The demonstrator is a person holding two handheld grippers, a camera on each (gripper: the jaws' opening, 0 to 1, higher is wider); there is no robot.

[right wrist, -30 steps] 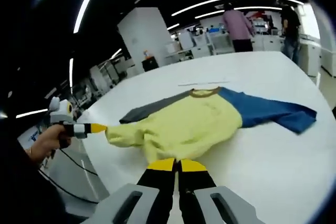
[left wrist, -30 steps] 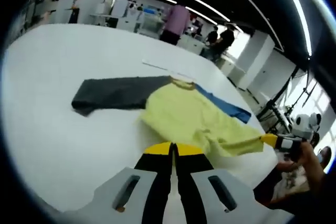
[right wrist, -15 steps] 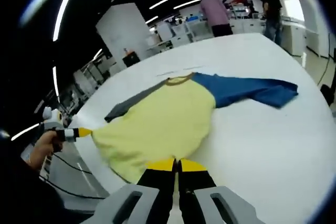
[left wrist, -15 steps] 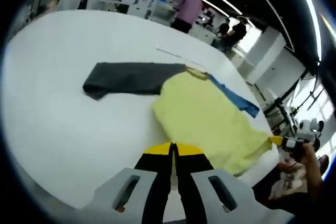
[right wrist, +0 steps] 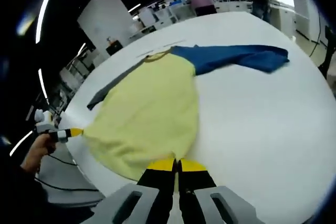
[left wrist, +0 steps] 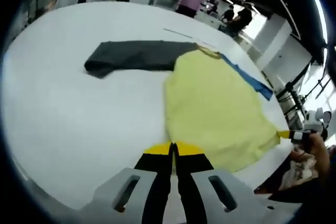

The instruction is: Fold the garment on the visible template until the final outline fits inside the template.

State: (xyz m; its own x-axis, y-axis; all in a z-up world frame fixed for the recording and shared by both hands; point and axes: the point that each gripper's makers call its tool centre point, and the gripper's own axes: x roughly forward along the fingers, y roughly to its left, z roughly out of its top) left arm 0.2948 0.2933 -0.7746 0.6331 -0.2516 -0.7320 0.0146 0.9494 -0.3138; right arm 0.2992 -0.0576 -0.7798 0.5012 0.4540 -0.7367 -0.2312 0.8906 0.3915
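The white table (left wrist: 68, 114) runs ahead of both tongs, its far side curving off toward a room of desks and standing people too small to read. On it lies the garment (left wrist: 215, 103), a yellow body with a grey sleeve (left wrist: 134, 55) and a blue sleeve (right wrist: 236, 57). In the left gripper view the body spreads just ahead and right of the left gripper (left wrist: 174, 149), the grey sleeve reaching away to the left. In the right gripper view (right wrist: 152, 108) it lies ahead and left of the right gripper (right wrist: 177, 164), the blue sleeve stretching off to the far right.

Against a second ago, the yellow body lies much flatter and wider. It was bunched and lifted at the hem then, and the hem corners now sit drawn out toward the near table edge.

Each gripper has its yellow-tipped jaws pressed together with no gap, and hem cloth meets the tips. The left gripper, seen from the right gripper view (right wrist: 73, 132), is clamped on one hem corner. The right gripper, seen from the left gripper view (left wrist: 286, 135), pinches the other.

The blue sleeve is mostly hidden behind the body in the left gripper view, only a thin strip showing. I can make out no template outline on the table. The hand (right wrist: 37, 153) is partly lost in the dark margin.
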